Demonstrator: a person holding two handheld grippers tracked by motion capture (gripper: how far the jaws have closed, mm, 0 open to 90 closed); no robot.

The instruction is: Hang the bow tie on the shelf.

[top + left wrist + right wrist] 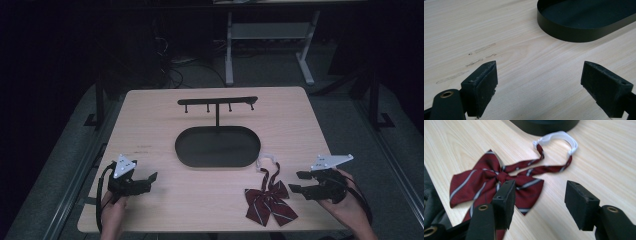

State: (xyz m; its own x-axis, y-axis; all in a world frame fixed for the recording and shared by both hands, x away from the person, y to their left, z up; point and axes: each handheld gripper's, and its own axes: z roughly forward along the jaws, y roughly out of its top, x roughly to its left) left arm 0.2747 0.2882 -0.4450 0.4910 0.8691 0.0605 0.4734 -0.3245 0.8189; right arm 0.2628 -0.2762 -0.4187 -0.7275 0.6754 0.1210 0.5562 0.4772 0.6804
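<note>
Bow tie, dark red with pale stripes, lies flat at the table's near right edge, its white neck loop towards the black oval tray. Your right gripper sits just right of it, jaws spread wide with nothing between them. Your left gripper rests at the near left, well apart from it, jaws likewise spread over bare wood.

Open wood is left across the front left of the desk, where the left hand-held gripper is hindered by nothing. The middle is blocked by the black oval tray and its hook stand. Near the right hand-held gripper, the striped bow tie lies flat, with bare desk between tie and tray.
</note>
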